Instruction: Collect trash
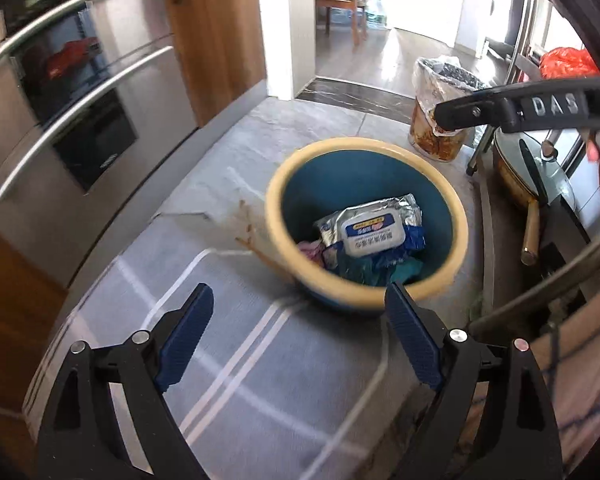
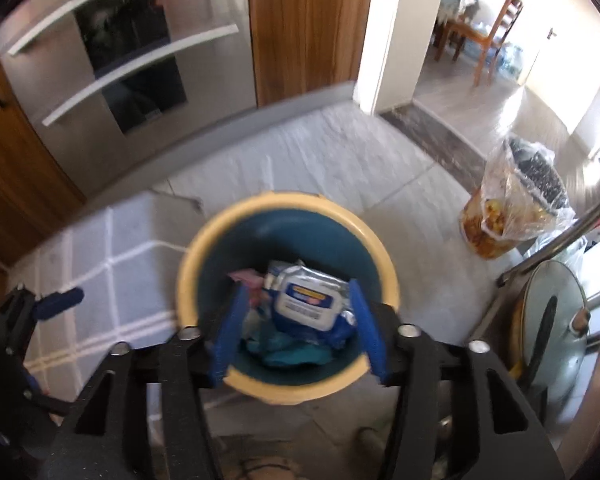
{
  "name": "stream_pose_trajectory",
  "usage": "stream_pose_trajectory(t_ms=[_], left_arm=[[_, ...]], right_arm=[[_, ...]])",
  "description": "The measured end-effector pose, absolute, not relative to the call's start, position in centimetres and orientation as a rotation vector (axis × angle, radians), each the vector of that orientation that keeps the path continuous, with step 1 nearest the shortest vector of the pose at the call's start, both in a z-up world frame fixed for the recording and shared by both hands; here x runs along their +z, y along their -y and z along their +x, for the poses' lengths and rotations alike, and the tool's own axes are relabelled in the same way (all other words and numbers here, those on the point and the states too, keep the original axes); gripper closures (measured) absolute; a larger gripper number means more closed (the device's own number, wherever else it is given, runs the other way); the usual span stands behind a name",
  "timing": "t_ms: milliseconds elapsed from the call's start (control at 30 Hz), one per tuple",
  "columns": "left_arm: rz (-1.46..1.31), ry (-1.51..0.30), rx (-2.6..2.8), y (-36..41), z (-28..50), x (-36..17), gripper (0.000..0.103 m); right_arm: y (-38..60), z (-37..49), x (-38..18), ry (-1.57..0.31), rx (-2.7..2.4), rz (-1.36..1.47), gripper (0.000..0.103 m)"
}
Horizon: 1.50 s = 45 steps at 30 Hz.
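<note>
Presently: right gripper [image 2: 298, 334] jaws spread over bin [image 2: 204, 248], wipes packet [image 2: 306, 300] dropped between; left gripper [image 1: 300, 340] jaws spread, empty; withdraw upward, clear of rim.

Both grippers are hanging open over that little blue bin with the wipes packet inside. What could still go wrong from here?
1. The bin stands partly on the checked mat, so a nudge from the right gripper, right above its rim, might tip it.
2. The wipes packet lies on top of the other rubbish; it could slide out if the bin tilts.
3. The bag-lined bin and pan lid stand close by and could get knocked.
</note>
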<state>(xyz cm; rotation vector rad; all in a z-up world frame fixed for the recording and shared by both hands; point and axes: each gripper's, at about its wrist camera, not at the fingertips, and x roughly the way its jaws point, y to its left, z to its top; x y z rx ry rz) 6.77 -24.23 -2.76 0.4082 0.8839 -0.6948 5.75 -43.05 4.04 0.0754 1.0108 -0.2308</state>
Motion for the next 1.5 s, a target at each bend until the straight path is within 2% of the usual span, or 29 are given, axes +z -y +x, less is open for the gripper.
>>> stream_pose_trajectory(t_ms=[133, 200, 267, 467, 1000, 1500], left_arm=[[0.381, -0.881, -0.648, 21.0, 4.6, -0.2, 0.011], [0.369, -0.870, -0.621, 19.2, 3.3, 1.2, 0.009], [0.343, -0.858, -0.599, 17.4, 1.9, 2.5, 0.007], [0.262, -0.842, -0.507, 12.8, -1.3, 4.1, 0.005], [0.227, -0.798, -0.416, 9.0, -2.2, 3.5, 0.005], [0.233, -0.787, -0.418, 8.9, -2.5, 3.5, 0.005]], right_arm=[[40.1, 2.5, 5.7, -0.957, -0.201, 0.086, 0.032], [39.1, 1.1, 6.2, -0.934, -0.194, 0.096, 0.023], [38.0, -0.4, 6.5, -0.918, -0.176, 0.116, 0.019], [35.5, -3.2, 5.8, -0.905, -0.148, 0.121, 0.010], [32.8, -4.4, 4.7, -0.861, -0.149, 0.062, 0.009], [32.7, -4.6, 4.6, -0.856, -0.159, 0.047, 0.009]])
